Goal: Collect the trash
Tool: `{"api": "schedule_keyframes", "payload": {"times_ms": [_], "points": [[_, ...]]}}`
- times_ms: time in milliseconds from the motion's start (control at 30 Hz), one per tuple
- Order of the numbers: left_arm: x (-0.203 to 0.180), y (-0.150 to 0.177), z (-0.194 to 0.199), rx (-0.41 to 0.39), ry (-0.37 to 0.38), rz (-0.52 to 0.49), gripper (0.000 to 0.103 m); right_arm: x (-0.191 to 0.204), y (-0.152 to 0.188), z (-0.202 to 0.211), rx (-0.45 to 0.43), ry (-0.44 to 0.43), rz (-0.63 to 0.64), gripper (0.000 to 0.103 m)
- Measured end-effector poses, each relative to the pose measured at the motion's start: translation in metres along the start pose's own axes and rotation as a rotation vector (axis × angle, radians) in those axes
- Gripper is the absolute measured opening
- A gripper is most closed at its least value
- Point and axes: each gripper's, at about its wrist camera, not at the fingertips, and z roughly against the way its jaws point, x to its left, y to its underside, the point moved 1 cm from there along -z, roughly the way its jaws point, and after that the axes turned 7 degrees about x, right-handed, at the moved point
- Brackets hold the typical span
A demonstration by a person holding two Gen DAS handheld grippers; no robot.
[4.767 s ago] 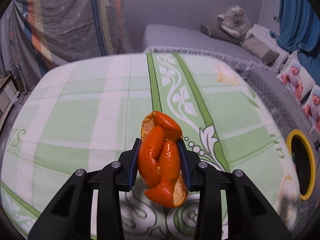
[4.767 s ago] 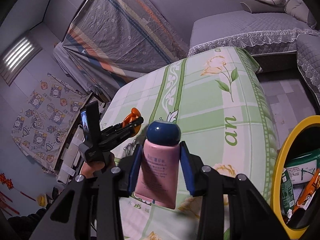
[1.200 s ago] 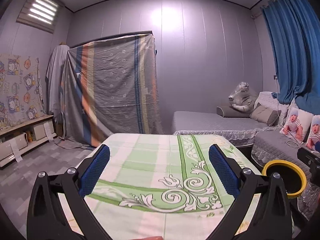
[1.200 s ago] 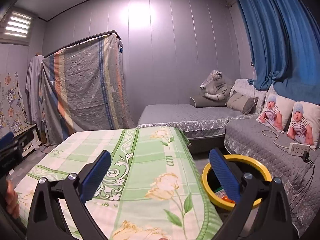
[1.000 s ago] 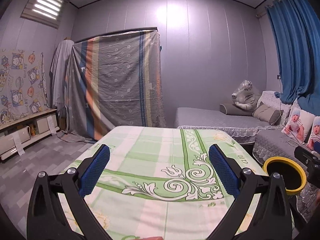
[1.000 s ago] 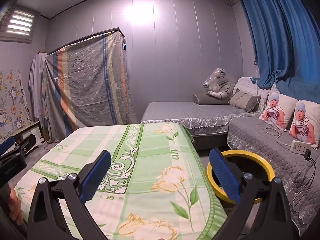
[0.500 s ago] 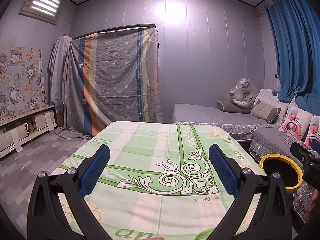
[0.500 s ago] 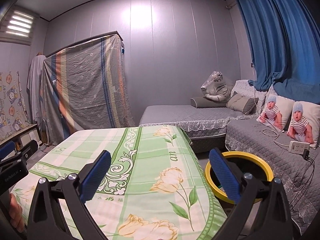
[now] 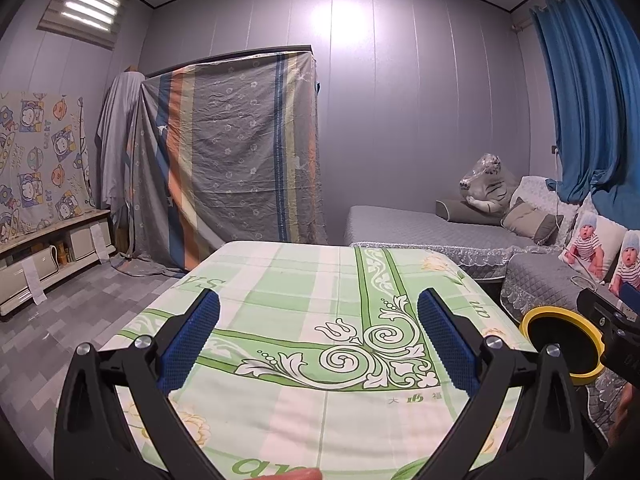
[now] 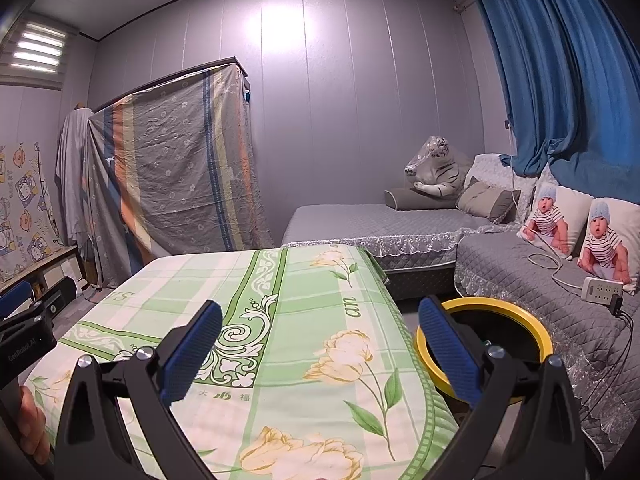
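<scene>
Green floral cloth covers the surface, showing no trash; both tongs, left and right, gape empty. Yellow-rimmed bin waits at three o'clock; scan edges before finishing.

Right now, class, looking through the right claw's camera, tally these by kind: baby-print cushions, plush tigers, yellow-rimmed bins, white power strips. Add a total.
baby-print cushions: 2
plush tiger: 1
yellow-rimmed bin: 1
white power strip: 1
Total: 5
</scene>
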Motion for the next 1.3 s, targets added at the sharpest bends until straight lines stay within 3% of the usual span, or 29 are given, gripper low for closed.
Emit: {"api": "schedule_keyframes", "payload": {"times_ms": [1300], "points": [[-0.001, 0.005, -0.006, 0.033, -0.001, 0.014, 0.095, -0.003, 0.006, -0.015, 0.042, -0.005, 0.000, 0.095]]}}
